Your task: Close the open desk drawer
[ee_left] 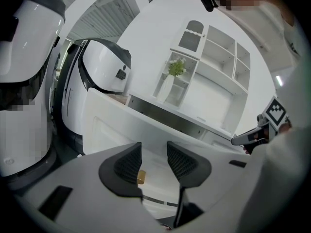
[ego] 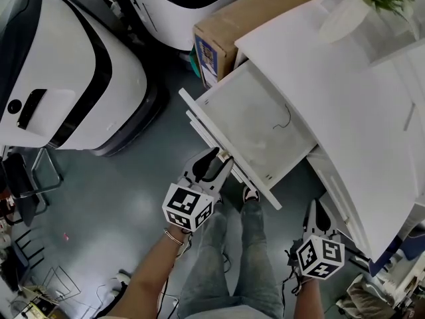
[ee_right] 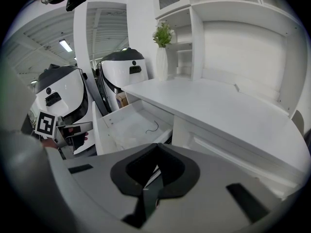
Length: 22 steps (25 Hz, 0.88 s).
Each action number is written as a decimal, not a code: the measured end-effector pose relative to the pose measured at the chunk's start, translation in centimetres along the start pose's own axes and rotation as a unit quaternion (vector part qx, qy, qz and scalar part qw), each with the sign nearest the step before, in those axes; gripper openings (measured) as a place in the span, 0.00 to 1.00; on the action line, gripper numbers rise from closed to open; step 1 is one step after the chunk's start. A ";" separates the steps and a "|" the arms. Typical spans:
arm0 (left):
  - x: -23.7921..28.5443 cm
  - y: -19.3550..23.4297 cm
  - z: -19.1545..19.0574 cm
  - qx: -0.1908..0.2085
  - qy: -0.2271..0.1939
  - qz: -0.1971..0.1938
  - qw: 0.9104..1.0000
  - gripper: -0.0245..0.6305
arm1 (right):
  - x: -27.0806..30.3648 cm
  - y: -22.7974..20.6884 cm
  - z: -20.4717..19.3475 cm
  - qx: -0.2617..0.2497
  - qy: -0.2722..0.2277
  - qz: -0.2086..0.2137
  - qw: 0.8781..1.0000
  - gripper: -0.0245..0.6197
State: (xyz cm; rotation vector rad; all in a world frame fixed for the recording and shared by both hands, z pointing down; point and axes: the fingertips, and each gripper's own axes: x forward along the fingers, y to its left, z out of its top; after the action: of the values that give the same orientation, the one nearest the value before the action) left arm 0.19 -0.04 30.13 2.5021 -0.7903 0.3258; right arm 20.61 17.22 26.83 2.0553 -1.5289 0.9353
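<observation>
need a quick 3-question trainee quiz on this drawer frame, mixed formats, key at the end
1. True or false: the drawer is fully shut.
2. Which gripper has its jaws apart? A: left gripper. B: right gripper.
3. What lies inside the drawer?
Key: 1 false, it stands pulled out from the desk. 2 A; the right gripper's jaws are together with nothing between them. 3 one thin dark strand, perhaps a wire.

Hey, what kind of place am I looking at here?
Probably a robotics lab or workshop set up like an office: a white desk with an open drawer, large white-and-black machines on the grey floor, and a cardboard box.
</observation>
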 end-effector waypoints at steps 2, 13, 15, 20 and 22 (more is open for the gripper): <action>0.3 -0.1 0.1 0.002 0.002 -0.001 1.000 0.29 | 0.1 -0.3 0.0 0.003 0.000 -0.001 1.000 0.05; 2.6 -0.5 0.8 0.013 0.019 -0.002 1.000 0.29 | -0.2 -2.2 0.3 0.022 -0.001 -0.017 1.000 0.05; 3.0 -0.6 1.0 0.016 0.024 -0.002 1.000 0.29 | -0.3 -2.5 0.4 0.026 -0.001 -0.020 0.999 0.05; 4.1 -0.8 1.3 0.022 0.029 0.000 0.999 0.29 | -0.2 -3.3 0.4 0.034 -0.001 -0.022 0.999 0.05; 4.5 -0.9 1.5 0.025 0.031 0.001 0.999 0.29 | -0.3 -3.7 0.5 0.037 -0.001 -0.024 0.999 0.05</action>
State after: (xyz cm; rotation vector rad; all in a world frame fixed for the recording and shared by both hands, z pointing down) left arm 4.42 -2.30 30.18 2.5248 -0.7675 0.4277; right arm 24.16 18.25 26.55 2.1359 -1.4597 0.9864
